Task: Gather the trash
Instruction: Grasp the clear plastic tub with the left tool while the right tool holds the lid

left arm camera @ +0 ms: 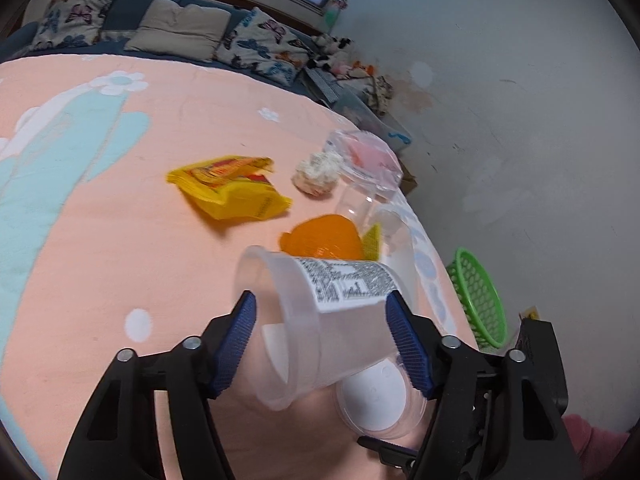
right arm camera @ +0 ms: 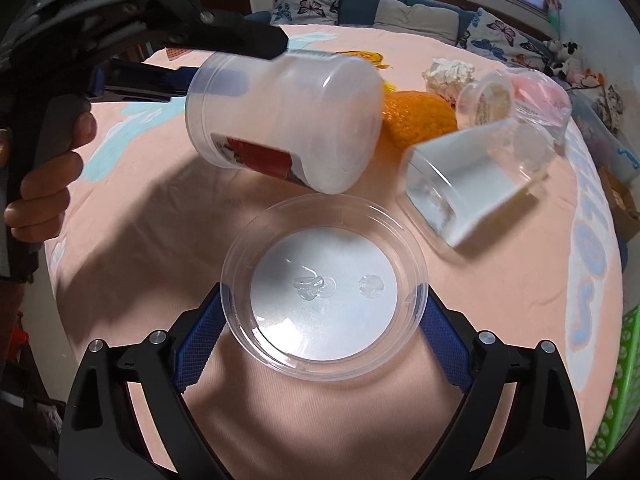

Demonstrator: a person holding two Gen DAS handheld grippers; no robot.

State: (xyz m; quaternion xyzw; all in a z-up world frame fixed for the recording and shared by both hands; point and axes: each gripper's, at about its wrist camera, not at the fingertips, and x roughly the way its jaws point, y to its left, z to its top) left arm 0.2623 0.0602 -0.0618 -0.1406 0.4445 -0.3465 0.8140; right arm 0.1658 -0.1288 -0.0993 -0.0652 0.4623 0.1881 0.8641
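The left gripper [left arm camera: 320, 344] grasps a cloudy plastic tub [left arm camera: 320, 320] mid-frame, apparently pinching its wall; the right gripper [right arm camera: 324, 344] clamps a clear bowl [right arm camera: 324, 288] at lower centre. Both look light, slick, crushable: grip rims gently.

The left side of the pink bedspread [left arm camera: 100, 220] lies bare, with wide room to pass. Toward its right edge, trash crowds together: a yellow wrapper [left arm camera: 230, 188], a crumpled tissue [left arm camera: 318, 174], an orange net [left arm camera: 320, 238] and clear plastic cups [right arm camera: 472, 184]. Past that edge a green basket [left arm camera: 478, 300] stands near the wall [left arm camera: 520, 120].
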